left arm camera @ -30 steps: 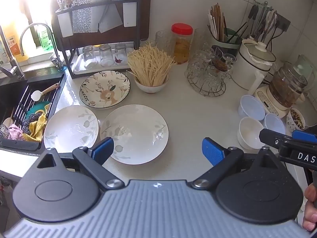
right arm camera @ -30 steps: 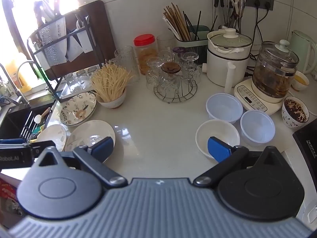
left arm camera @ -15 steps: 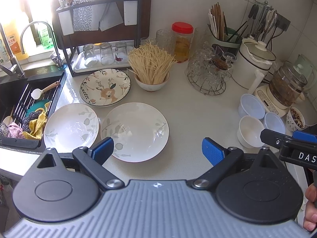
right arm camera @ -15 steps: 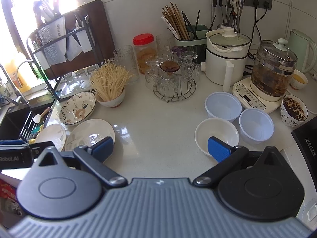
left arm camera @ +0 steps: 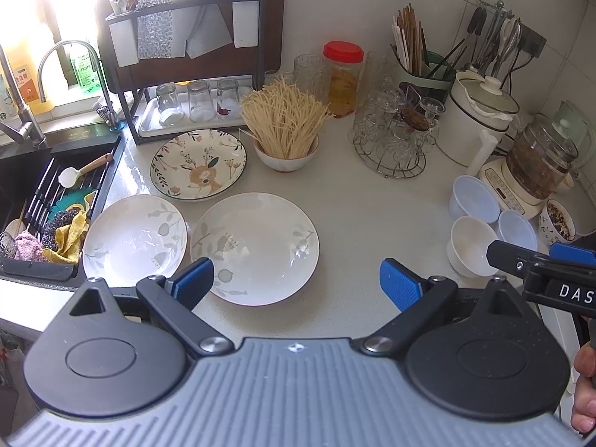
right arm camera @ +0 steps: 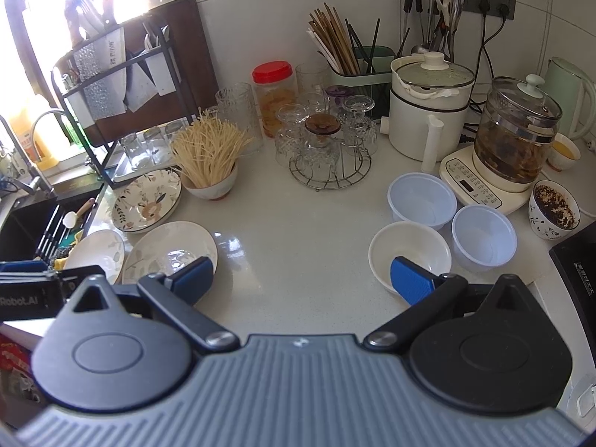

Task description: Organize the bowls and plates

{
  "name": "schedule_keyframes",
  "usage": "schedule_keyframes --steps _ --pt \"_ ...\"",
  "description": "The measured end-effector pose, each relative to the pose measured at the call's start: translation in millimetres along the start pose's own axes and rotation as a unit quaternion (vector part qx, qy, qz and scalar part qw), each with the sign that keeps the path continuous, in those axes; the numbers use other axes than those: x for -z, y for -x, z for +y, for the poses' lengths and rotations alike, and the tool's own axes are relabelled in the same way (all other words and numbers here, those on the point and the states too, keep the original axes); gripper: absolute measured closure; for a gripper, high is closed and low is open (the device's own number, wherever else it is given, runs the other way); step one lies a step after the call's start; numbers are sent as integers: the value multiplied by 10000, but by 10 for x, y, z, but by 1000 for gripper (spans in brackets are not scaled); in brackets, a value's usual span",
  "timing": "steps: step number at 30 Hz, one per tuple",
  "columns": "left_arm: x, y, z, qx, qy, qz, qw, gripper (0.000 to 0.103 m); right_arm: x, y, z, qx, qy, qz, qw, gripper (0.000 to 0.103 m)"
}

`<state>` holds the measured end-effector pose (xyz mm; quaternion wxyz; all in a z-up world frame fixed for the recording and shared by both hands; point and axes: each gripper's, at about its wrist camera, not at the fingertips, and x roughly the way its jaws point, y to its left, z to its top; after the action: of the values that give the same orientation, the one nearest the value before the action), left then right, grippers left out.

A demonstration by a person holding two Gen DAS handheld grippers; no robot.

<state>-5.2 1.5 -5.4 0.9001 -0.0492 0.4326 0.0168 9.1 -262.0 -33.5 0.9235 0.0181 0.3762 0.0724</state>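
Two white leaf-pattern plates [left arm camera: 257, 246] [left arm camera: 136, 240] lie side by side on the counter, with a floral deer plate [left arm camera: 199, 164] behind them. A white bowl [right arm camera: 408, 253] and two translucent plastic bowls [right arm camera: 422, 199] [right arm camera: 484, 236] sit at the right. My left gripper [left arm camera: 296, 283] is open and empty, above the counter just in front of the nearer white plate. My right gripper [right arm camera: 301, 279] is open and empty; its right finger hangs over the white bowl's rim.
A bowl of noodles [left arm camera: 285, 126], a glass rack [left arm camera: 395, 138], a red-lidded jar [left arm camera: 342, 78], a cooker [right arm camera: 428, 111] and a glass kettle [right arm camera: 517, 138] line the back. The sink [left arm camera: 41, 205] is left. A small bowl of grains [right arm camera: 555, 208] stands far right.
Both grippers have drifted slightly; the views shifted a little. Nothing was grasped or moved.
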Motion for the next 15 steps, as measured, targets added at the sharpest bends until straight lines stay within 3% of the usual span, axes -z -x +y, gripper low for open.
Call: schedule_keyframes --steps 15 --pt "-21 9 66 44 134 -4 9999 5 -23 -61 58 -12 73 85 9999 0"
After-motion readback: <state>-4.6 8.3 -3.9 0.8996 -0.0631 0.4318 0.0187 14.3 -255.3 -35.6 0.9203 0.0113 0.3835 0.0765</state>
